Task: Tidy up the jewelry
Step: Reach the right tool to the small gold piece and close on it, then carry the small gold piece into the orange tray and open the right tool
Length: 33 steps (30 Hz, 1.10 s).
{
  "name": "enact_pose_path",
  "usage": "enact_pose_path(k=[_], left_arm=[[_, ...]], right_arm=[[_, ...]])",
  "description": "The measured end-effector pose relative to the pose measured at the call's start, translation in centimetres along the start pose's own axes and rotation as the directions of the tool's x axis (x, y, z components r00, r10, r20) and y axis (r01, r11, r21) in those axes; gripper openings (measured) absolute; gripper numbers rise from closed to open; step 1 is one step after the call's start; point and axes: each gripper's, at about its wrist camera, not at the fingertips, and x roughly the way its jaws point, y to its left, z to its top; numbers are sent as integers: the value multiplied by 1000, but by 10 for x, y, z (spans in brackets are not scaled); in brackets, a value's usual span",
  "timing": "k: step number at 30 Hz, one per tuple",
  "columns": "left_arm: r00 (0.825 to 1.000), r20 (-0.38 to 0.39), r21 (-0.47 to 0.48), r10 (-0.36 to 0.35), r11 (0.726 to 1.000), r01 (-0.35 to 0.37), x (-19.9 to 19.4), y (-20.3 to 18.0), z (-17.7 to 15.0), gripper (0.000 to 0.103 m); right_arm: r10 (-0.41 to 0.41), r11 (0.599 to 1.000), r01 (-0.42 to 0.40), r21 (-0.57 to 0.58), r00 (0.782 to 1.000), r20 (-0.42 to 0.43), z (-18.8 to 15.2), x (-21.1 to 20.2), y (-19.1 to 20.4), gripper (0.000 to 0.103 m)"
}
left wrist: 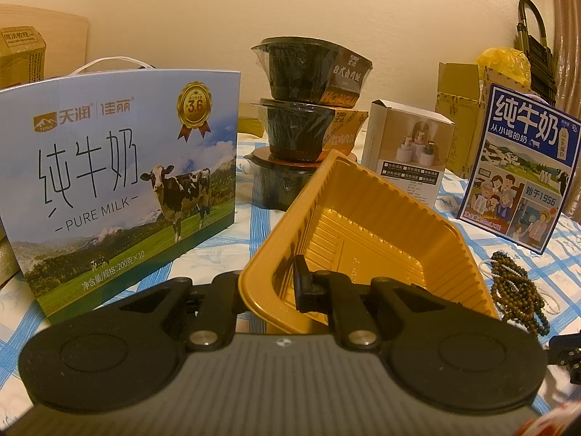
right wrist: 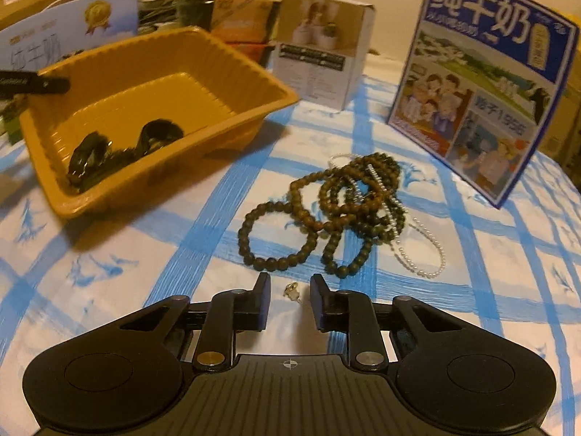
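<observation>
The left claw [left wrist: 287,287] was clamped on the near wall of the yellow tray [left wrist: 363,196], one finger inside and one outside, tipping the tray up off the blue-checked surface [left wrist: 225,250]. In the right wrist view the tray [right wrist: 218,134] lay up and to the left, with some dark jewelry [right wrist: 120,152] already gathered in its low corner. The right claw [right wrist: 289,290] hovered low over the cloth with its jaws apart, pointing downward, and a small gold earring [right wrist: 291,289] lay on the cloth directly between its fingertips, touching neither pad as far as could be seen. The earring's little post seemed to run slantwise toward the lower right, roughly along the line of the fingers rather than across the gap, so a close would likely catch its rounded head. Just beyond the fingertips lay the tangle of brown bead bracelets [right wrist: 326,210] with a pearl strand [right wrist: 425,254] woven through it, near but apart from the earring. The right hand was plainly the nearer one for this piece, and the next move probably called for sinking slightly and pinching, then carrying it left to the tray.
</observation>
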Motion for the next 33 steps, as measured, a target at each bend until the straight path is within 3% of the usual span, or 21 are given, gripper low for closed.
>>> enact_pose_path(k=[4, 11, 15, 18, 21, 27, 30, 33], left_arm=[[1000, 0, -1, 0, 1000, 0, 0, 0, 0, 11], [1000, 0, 0, -1, 1000, 1, 0, 0, 0, 11], [1000, 1, 0, -1, 1000, 1, 0, 0, 0, 11], [1000, 0, 0, -1, 1000, 1, 0, 0, 0, 11], [1000, 0, 0, -1, 1000, 1, 0, 0, 0, 11], [1000, 2, 1, -4, 1000, 4, -1, -1, 0, 11], [1000, 1, 0, -6, 1000, 6, -1, -1, 1, 11], [1000, 1, -1, -8, 1000, 8, -1, -1, 1, 11]], right_arm=[[27, 1000, -27, 8, 1000, -8, 0, 2, -1, 9], [-37, 999, 37, 1, 999, 4, 1, 0, 10, 9], [-29, 999, 27, 23, 997, 67, 13, -14, 19, 9], [27, 997, -36, 64, 991, 129, 29, -27, 28, 9], [128, 980, -153, 124, 974, 187, 46, -35, 38, 9], [358, 888, -408, 211, 903, 236, 76, -19, 66, 9], [416, 864, -461, 204, 880, 227, 88, -3, 84, 9], [447, 851, -484, 202, 871, 204, 94, 13, 99, 9]])
